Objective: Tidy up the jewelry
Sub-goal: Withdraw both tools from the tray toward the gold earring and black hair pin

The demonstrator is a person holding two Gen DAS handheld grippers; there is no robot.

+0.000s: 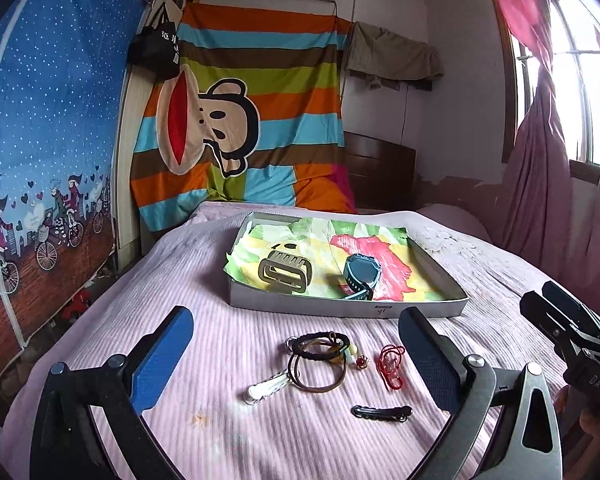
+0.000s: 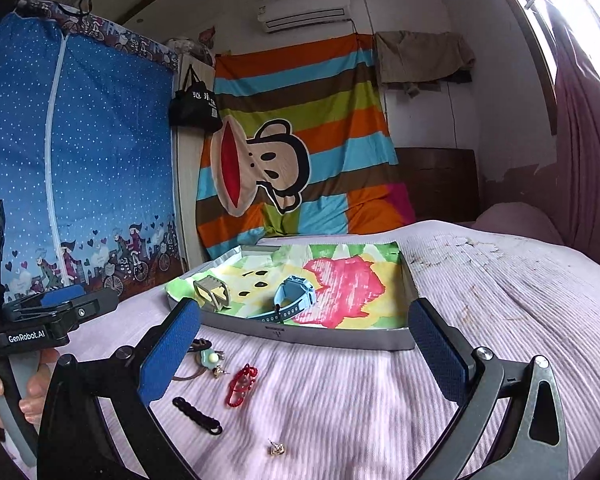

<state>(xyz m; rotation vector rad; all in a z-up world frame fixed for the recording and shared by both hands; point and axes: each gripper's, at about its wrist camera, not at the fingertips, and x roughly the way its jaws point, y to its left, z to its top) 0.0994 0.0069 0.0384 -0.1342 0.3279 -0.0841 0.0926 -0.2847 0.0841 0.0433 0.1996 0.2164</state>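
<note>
Bedroom, pink bed w/ jewelry spread near front edge. Shallow grey tray further back, lined w/ bright cloth; already holding olive claw clip and blue watch, side by side, apart.

Still loose on bed, in front of tray: black hair ties overlapping brown cord loop, white clip touching that loop, red string just right of them, black barrette nearest, small stud seen only in right view.

Left tool wide open, empty, framing the tie cluster. Right tool also wide open, empty, framing red string and stud; tray's near wall beyond.

Judged step: pick next loose item for tray. Advice:
- Take one item at a time; cluster is tangled, so ties may drag cord along.
- Start w/ separate pieces: red string or barrette.
- Come down steeply, pads either side, pinch against soft bedding.
- Stud tiny and probably slippery; approach slowly.
- Release over bare cloth, away from clip and watch.
</note>
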